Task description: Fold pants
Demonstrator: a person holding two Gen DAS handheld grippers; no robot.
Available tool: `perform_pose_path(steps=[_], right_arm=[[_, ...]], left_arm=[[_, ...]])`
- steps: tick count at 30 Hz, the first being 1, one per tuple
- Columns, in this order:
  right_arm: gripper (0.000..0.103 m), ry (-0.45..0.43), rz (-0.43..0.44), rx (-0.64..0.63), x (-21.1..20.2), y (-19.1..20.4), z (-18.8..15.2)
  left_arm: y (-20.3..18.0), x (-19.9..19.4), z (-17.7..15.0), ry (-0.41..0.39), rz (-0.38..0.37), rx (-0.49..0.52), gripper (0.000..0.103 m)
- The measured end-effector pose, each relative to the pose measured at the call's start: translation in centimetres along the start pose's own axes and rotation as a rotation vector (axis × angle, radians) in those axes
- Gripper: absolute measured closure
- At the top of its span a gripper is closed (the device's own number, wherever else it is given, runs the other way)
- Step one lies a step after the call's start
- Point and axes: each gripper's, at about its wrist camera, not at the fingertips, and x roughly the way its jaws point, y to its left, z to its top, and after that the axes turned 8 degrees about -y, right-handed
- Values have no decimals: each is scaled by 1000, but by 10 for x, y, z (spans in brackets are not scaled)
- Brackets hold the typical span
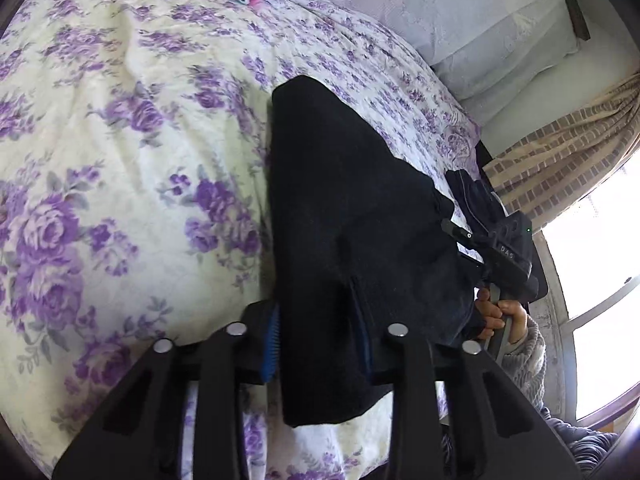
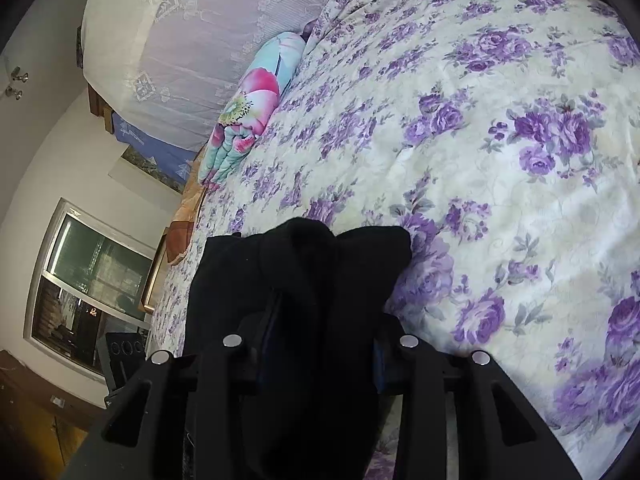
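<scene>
Pants (image 1: 344, 216) lie dark on the floral bedspread (image 1: 120, 152), pinched in both the left gripper (image 1: 320, 344) and right gripper (image 2: 320, 360), so we lift both corners level, keeping the edge taut.

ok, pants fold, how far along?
Done: the black pants lie on the flowered bedspread as one narrow strip, so the lengthwise fold looks made. In hand: left gripper and right gripper are each clamped on cloth at the near end. Left: bring that end over to the far end.
</scene>
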Motion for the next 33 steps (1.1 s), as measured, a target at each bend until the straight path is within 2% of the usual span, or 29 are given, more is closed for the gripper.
perform_pose_path(steps=[3,6,8,13,17,19,22,24,27,29,31,33], right_arm=[[67,-5,5,-12,-2,0,-1],[68,-12,6,-32,-4,2,-4],[68,-5,18,-13,-4,-1,-3],[70,0,27,-9,-3,-2,-1],[78,-44,17,-61,-13,13,-1],[86,-71,38,-63,-26,18,2],[87,-70,48,-101,-38,26,4],[87,-58,23,-112,-39,24,3],[87,-29,14,-63,-29,6,5],[85,-11,31,-14,-22,-4,6],[76,12,64,97,-13,-20,10],[76,31,87,149,-7,-28,11]], left_arm=[[-4,0,0,-13,34,18,81],[-32,-3,-6,-64,155,150,84],[-41,-3,-9,-80,201,200,84],[-29,-2,-4,-89,174,126,92],[-40,-13,0,-122,186,171,95],[-44,-19,3,-133,180,176,95],[-50,-24,7,-143,159,174,96],[-56,-26,7,-142,115,173,97],[-61,-26,6,-138,123,203,97],[-54,-19,7,-108,127,173,97],[-44,-11,6,-78,132,145,97],[-34,-7,5,-61,117,114,96]])
